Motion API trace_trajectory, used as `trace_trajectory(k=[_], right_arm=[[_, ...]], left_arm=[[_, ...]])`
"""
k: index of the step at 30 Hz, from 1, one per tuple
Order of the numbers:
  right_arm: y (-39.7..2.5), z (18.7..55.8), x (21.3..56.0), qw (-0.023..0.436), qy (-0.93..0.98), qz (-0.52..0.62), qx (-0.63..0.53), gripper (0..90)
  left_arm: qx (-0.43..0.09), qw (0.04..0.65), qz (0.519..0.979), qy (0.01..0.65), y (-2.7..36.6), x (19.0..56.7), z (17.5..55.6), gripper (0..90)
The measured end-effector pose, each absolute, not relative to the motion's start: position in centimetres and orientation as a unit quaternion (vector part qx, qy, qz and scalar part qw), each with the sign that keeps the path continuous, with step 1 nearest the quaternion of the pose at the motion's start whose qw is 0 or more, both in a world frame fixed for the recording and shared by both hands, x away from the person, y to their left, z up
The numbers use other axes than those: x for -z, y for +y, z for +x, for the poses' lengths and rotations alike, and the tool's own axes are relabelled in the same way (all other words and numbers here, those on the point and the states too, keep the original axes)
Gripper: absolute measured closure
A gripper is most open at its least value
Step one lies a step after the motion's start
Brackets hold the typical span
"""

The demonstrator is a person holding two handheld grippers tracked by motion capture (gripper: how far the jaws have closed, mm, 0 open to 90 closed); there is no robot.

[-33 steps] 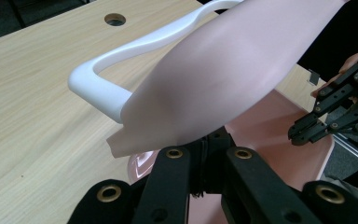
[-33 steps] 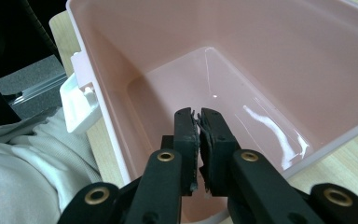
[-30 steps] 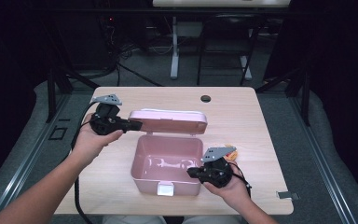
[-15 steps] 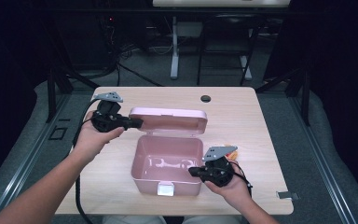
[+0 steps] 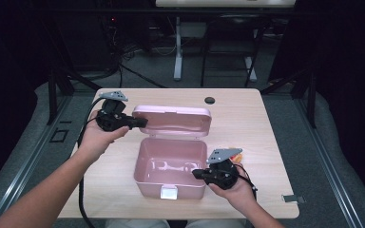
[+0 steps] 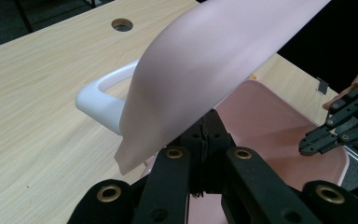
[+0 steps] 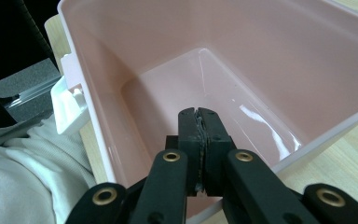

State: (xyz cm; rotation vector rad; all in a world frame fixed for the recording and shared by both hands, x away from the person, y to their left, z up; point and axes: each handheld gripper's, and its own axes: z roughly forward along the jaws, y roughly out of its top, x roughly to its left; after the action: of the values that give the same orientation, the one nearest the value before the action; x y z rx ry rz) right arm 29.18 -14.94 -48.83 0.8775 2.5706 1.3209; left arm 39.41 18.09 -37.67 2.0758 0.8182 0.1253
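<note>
The left tongs [image 5: 140, 122] are clamped on the pink lid [image 5: 173, 120], holding it swung up and open. The right tongs [image 7: 199, 122], pressed together and holding nothing, hang above the box [image 5: 147, 178] rim. Opening looks finished; the box is bare inside, so filling or closing remains.

I read the box [image 7: 242, 70] as smooth pink plastic, glossy on its floor where light streaks. Its lid [image 6: 205, 70] looks matt pink plastic, its handle [image 6: 103, 95] glossy white. My tabletop [image 5: 247, 118] is pale wood-grain laminate. Both grippers' jaws are matt black with brass-coloured rivets.
</note>
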Motion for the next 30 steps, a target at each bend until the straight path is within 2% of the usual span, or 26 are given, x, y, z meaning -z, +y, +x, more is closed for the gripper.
trace_trajectory(k=[30], right_arm=[[-15.5,29.3,49.0,0.066,0.842,0.299,-0.445,89.9]], left_arm=[[-0.058,0.434,0.825,0.358,18.8,38.2,41.3,89.4]])
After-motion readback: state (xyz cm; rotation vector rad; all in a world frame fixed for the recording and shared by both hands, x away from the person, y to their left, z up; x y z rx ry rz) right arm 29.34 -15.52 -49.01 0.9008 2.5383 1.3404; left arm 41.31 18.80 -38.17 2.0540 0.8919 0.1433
